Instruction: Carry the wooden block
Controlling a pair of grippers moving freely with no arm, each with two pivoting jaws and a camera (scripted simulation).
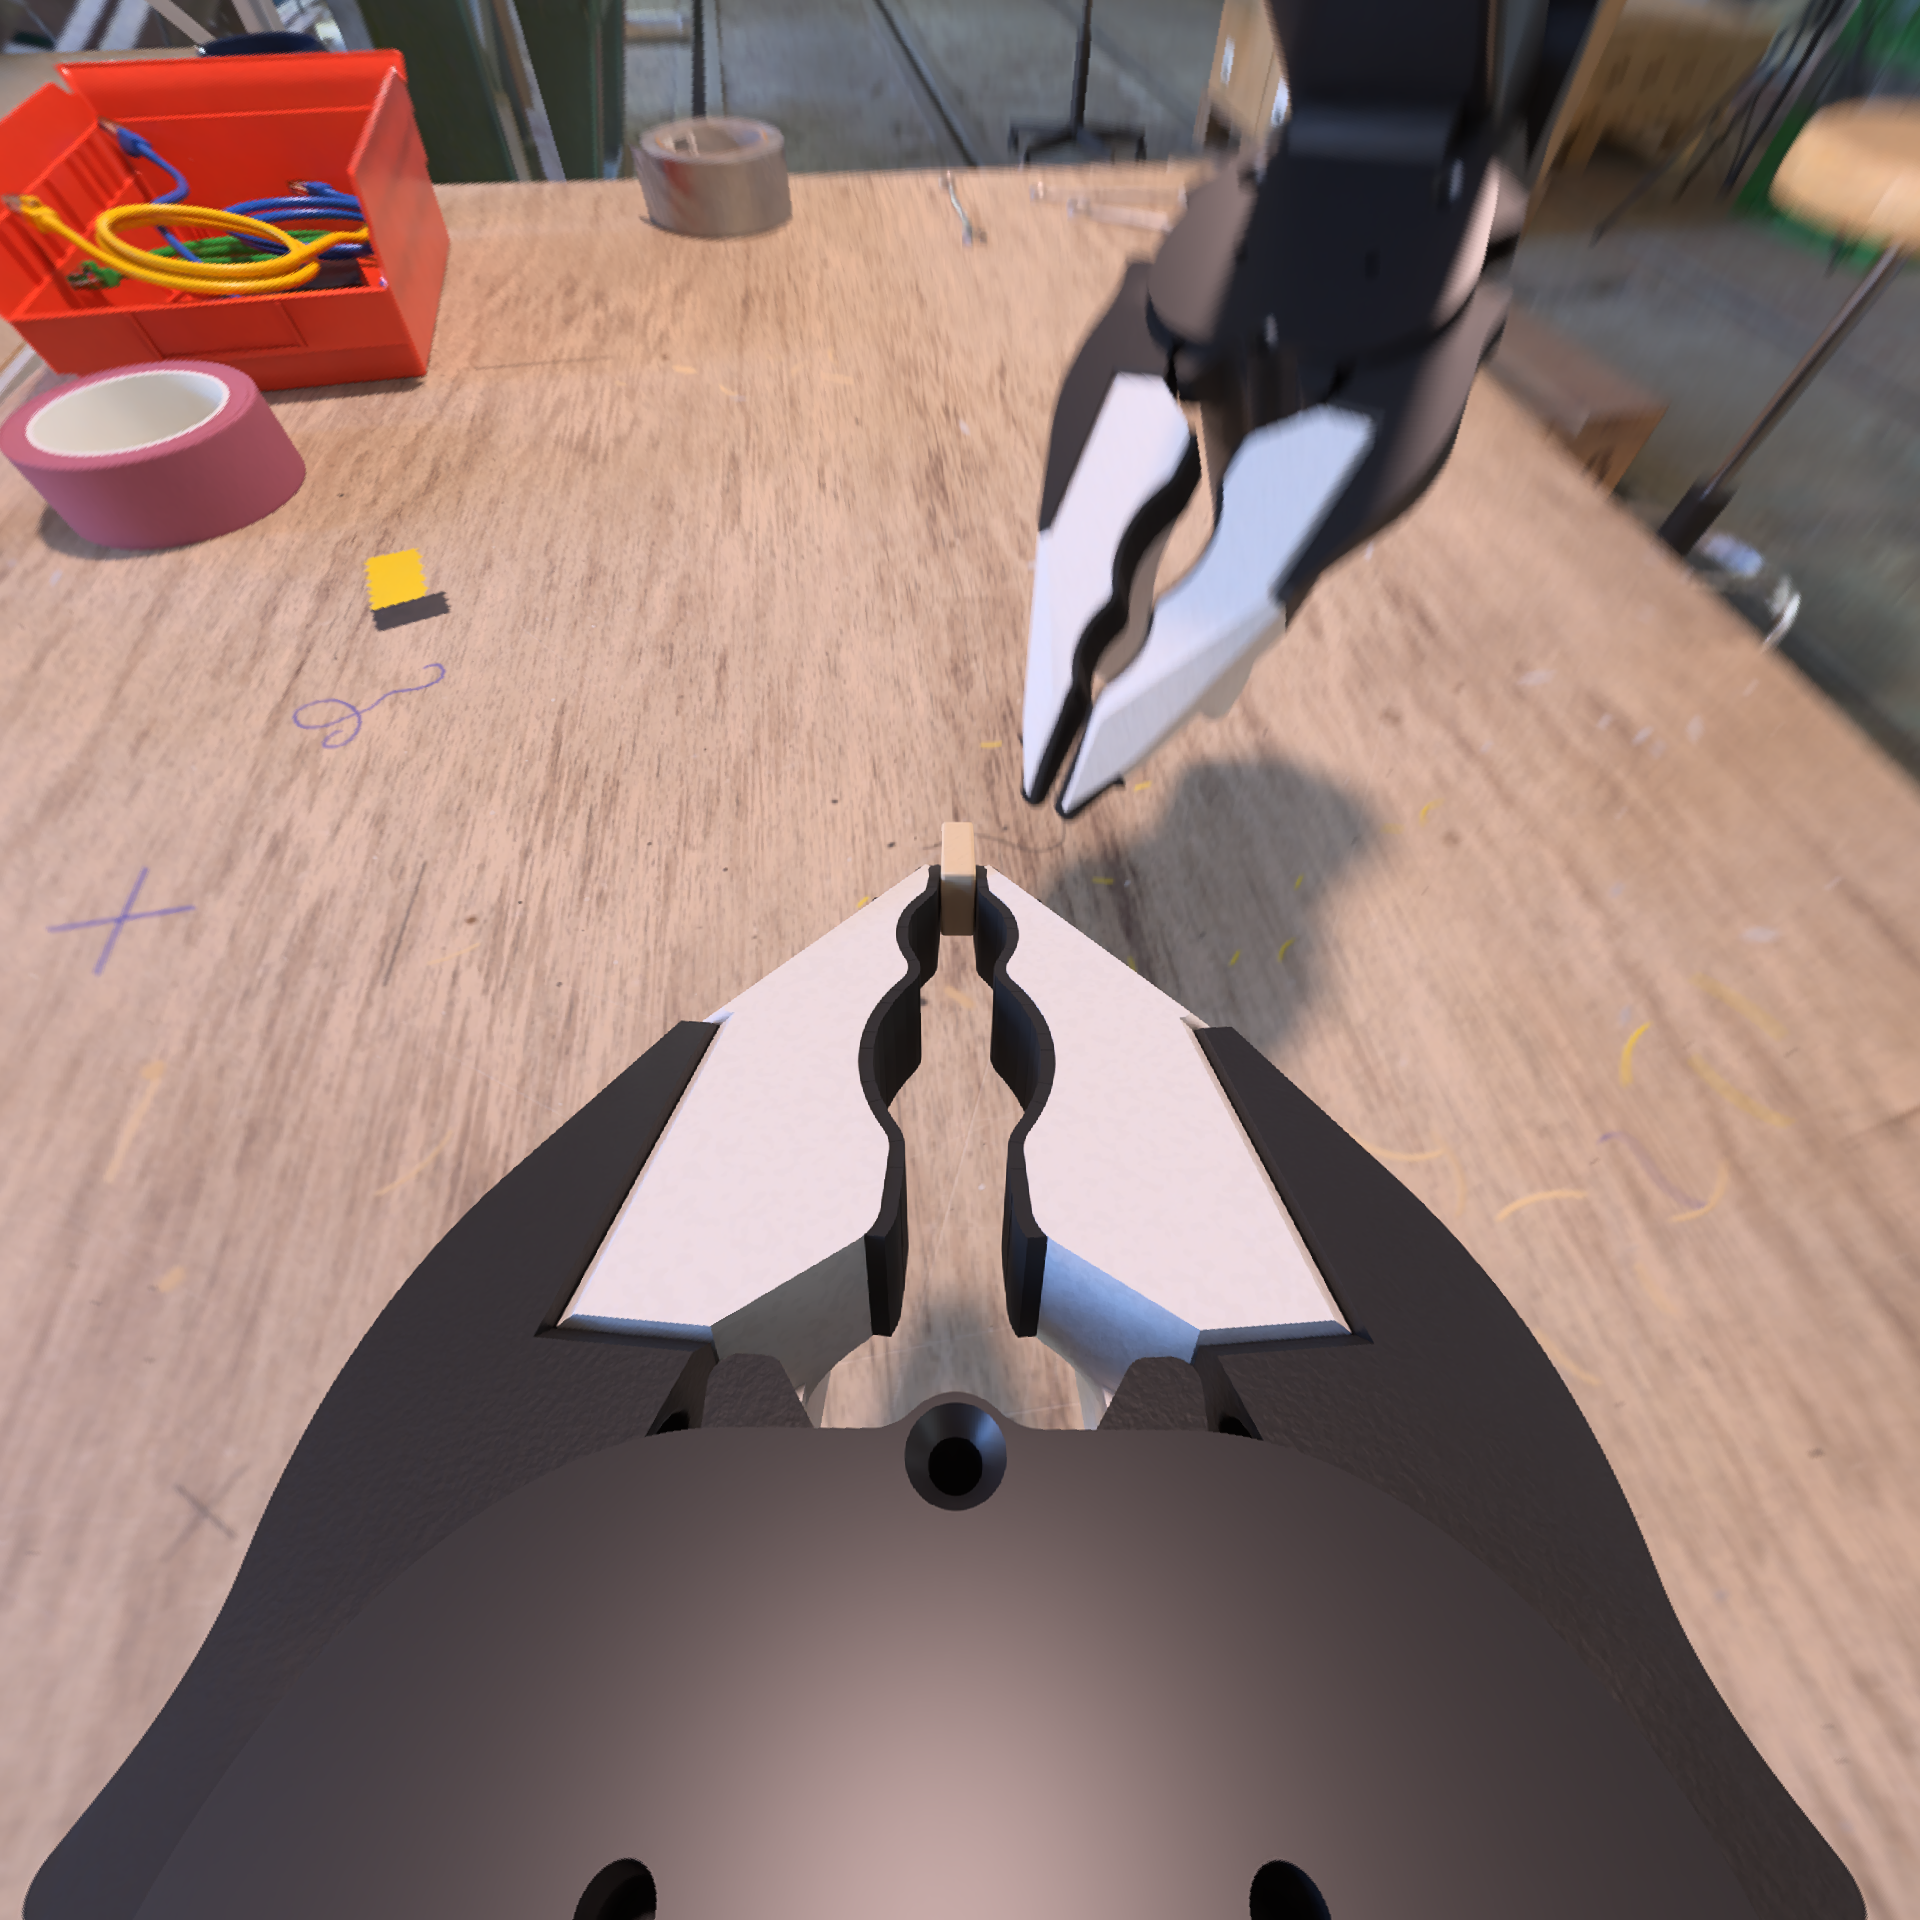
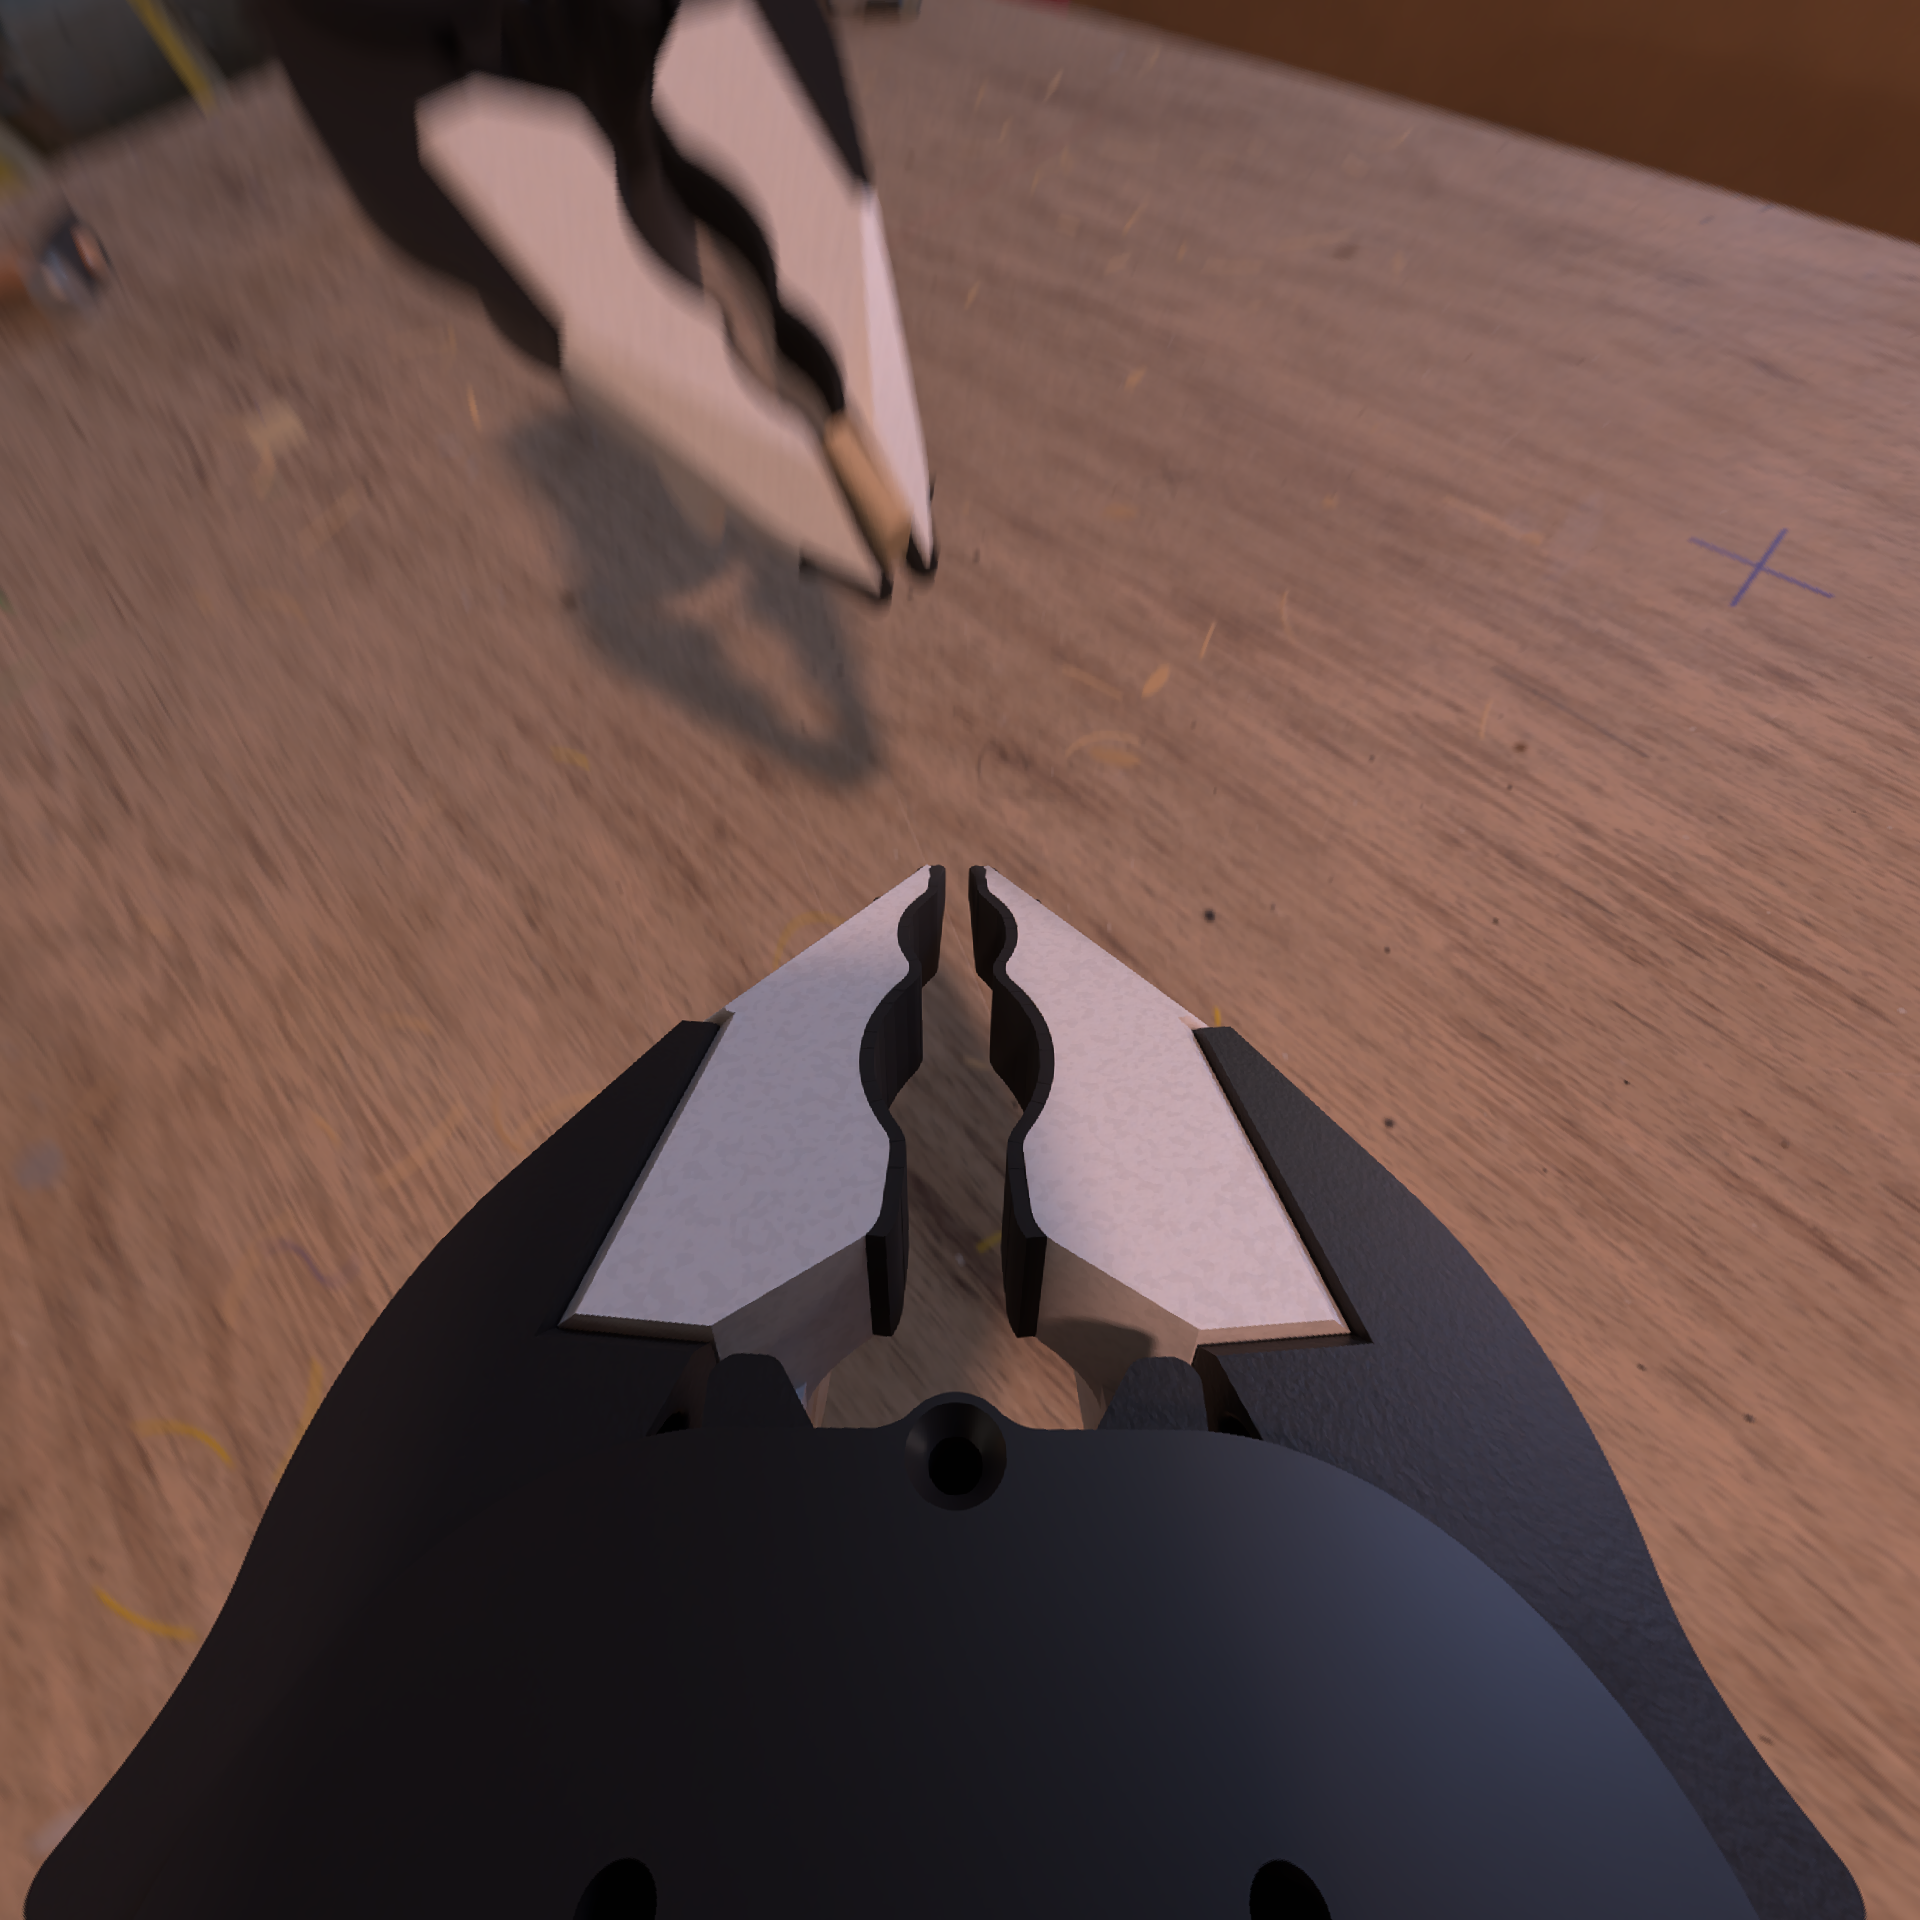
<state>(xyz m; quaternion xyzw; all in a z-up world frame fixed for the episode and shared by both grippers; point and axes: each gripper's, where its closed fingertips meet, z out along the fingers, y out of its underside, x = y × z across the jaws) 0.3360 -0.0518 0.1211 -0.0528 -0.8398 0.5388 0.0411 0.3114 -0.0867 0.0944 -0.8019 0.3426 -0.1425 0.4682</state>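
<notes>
The wooden block (image 1: 957, 878) is small and pale tan. My left gripper (image 1: 957, 883) is shut on it at the fingertips and holds it above the wooden table (image 1: 675, 727). In the right wrist view the same block (image 2: 865, 488) shows between the left gripper's tips (image 2: 902, 566), up and left of centre, clear of the table. My right gripper (image 2: 957, 878) is shut and empty, its tips nearly touching. In the left wrist view it (image 1: 1049, 795) hangs tips down just beyond and right of the block, apart from it.
A red bin (image 1: 239, 218) with coloured cables stands at the far left. A pink tape roll (image 1: 151, 452) lies in front of it, a grey tape roll (image 1: 712, 177) at the back edge. A yellow and black tag (image 1: 400, 587) and pen marks are on the table. The table's right edge (image 1: 1714, 582) is near.
</notes>
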